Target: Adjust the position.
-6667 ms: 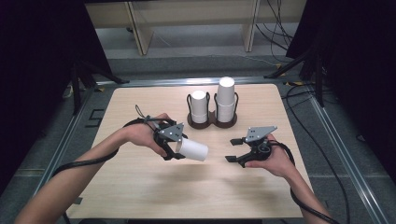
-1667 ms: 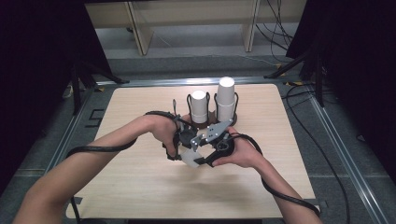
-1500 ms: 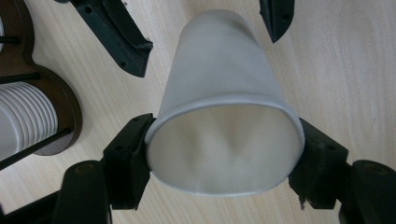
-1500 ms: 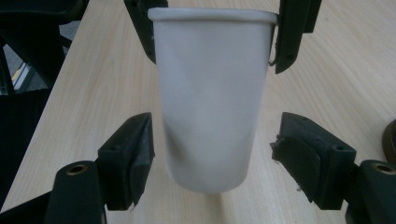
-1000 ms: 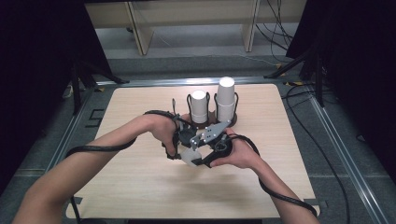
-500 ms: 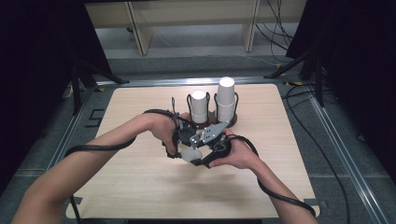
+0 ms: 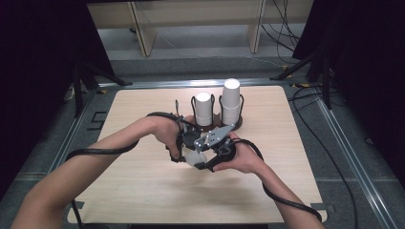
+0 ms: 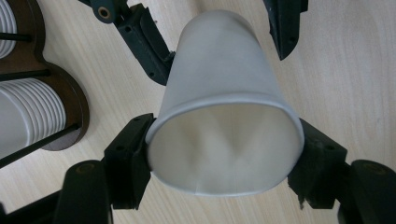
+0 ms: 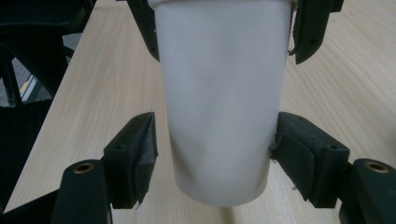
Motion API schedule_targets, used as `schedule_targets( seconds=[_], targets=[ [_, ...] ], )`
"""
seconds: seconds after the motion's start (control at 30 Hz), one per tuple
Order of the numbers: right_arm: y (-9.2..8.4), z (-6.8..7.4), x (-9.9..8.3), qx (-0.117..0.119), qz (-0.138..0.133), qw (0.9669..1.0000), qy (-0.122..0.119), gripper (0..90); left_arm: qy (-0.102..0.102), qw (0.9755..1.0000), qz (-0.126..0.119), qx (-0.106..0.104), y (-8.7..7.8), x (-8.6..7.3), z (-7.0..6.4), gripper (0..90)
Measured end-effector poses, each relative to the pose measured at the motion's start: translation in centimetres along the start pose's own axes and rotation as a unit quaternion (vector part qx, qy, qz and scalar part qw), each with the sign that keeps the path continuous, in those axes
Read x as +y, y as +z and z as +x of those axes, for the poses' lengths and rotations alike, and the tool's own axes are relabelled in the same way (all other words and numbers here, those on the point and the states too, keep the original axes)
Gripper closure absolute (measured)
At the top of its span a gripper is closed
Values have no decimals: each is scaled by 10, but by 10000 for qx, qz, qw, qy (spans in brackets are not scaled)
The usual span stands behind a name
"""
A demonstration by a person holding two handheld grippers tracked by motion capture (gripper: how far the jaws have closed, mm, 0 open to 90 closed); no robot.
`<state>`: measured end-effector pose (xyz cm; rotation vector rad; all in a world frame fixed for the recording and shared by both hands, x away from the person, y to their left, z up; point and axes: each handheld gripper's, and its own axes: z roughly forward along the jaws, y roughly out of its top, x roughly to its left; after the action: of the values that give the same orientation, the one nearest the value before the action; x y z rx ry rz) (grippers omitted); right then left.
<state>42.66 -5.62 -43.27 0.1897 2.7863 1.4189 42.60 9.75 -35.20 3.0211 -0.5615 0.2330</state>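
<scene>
A white paper cup (image 7: 193, 158) hangs on its side just above the table's middle, between both hands. My left gripper (image 7: 187, 151) is shut on its rim; in the left gripper view the pads (image 8: 133, 163) squeeze the open mouth of the cup (image 8: 224, 93) slightly oval. My right gripper (image 7: 201, 157) faces it from the other end. Its jaws have just been closing around the cup's base (image 9: 222, 107). The right pad (image 9: 292, 154) touches the wall, and a narrow gap remains at the left pad.
A dark wooden holder (image 7: 239, 125) stands behind the hands with two stacks of white cups (image 7: 204, 107) (image 7: 230, 100) between thin black rods. Cables trail from both grippers over the wooden tabletop (image 7: 143, 191). Metal rails frame the table.
Since the earliest frame my right hand has come in from the right to the cup that the left gripper holds. Over the last second both hands stay put.
</scene>
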Motion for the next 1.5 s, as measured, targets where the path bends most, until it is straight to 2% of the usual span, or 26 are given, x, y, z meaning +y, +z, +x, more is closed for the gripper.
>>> schedule_targets(
  seconds=[0.1, 0.13, 0.33, 0.4, 0.47, 0.5, 0.7, 0.73, 0.77, 0.83, 0.87, 0.93, 0.97, 1.0, 1.1, 1.13, 1.17, 1.23, 1.27, 1.33, 1.5],
  targets=[
    [1, 0, 0, 34, 8, 10000, 25, 308, 9, 10000, -19, 11, -1, 1, 0, 307],
    [2, 0, -1, 23, -11, 10000, 47, 308, -44, 10000, -44, -12, -1, 1, 0, 307],
    [4, 0, -2, 38, 7, 10000, -25, 309, -74, 9999, -73, -22, -1, 2, -1, 307],
    [5, 2, -2, 92, 4, 9999, 143, 312, -93, 9999, -87, -30, -1, 2, -2, 307],
    [6, 0, -3, 55, -15, 10000, 43, 314, -102, 9999, -93, -23, -2, 2, -1, 307],
    [5, 3, -3, 5, 63, 9996, 288, 315, -116, 9999, -102, -31, -2, 2, -1, 308],
    [6, 3, -4, -5, 25, 9995, 307, 343, -135, 9998, -132, -48, -2, 3, -1, 307],
    [7, 1, -4, 11, -57, 9999, 117, 345, -166, 9997, -172, -41, -2, 3, -1, 307],
    [6, 2, -5, -9, -24, 9998, 192, 347, -178, 9997, -185, -48, -2, 3, -1, 307],
    [7, 3, -5, 49, -36, 9999, 148, 351, -194, 9996, -207, -51, -2, 3, -1, 308],
    [6, 1, -5, -39, -64, 10000, -59, 355, -180, 9996, -220, -60, -3, 3, -1, 307],
    [7, 2, -6, -77, -89, 9999, -65, 360, -203, 9994, -271, -7, -3, 3, -1, 303],
    [6, 5, -7, -79, -40, 9999, 103, 361, -203, 9994, -271, -7, -3, 3, -1, 294],
    [6, 4, -7, -62, -94, 9999, -27, 360, -278, 9989, -366, -44, -2, 1, -2, 280],
    [6, 4, -8, -106, -125, 9998, -108, 360, -332, 9982, -501, 22, -1, 0, -2, 225],
    [5, 4, -10, -210, -184, 9994, -200, 360, -375, 9974, -608, 80, 0, -2, -2, 180],
    [4, 4, -11, -237, -194, 9993, -198, 360, -506, 9955, -790, 114, 1, -4, -4, 152],
    [3, 4, -13, -302, -218, 9991, -211, 360, -469, 9956, -796, 178, 0, -5, -3, 135],
    [3, 5, -15, -286, -224, 9993, -109, 360, -546, 9930, -1011, 268, 2, -6, -4, 135],
    [0, 5, -20, -431, -357, 9983, -149, 360, -683, 9896, -1205, 395, 1, -10, -6, 73],
    [-6, 7, -27, -599, -519, 9968, -105, 360, -839, 9825, -1506, 706, 2, -18, -9, 11]
  ],
)
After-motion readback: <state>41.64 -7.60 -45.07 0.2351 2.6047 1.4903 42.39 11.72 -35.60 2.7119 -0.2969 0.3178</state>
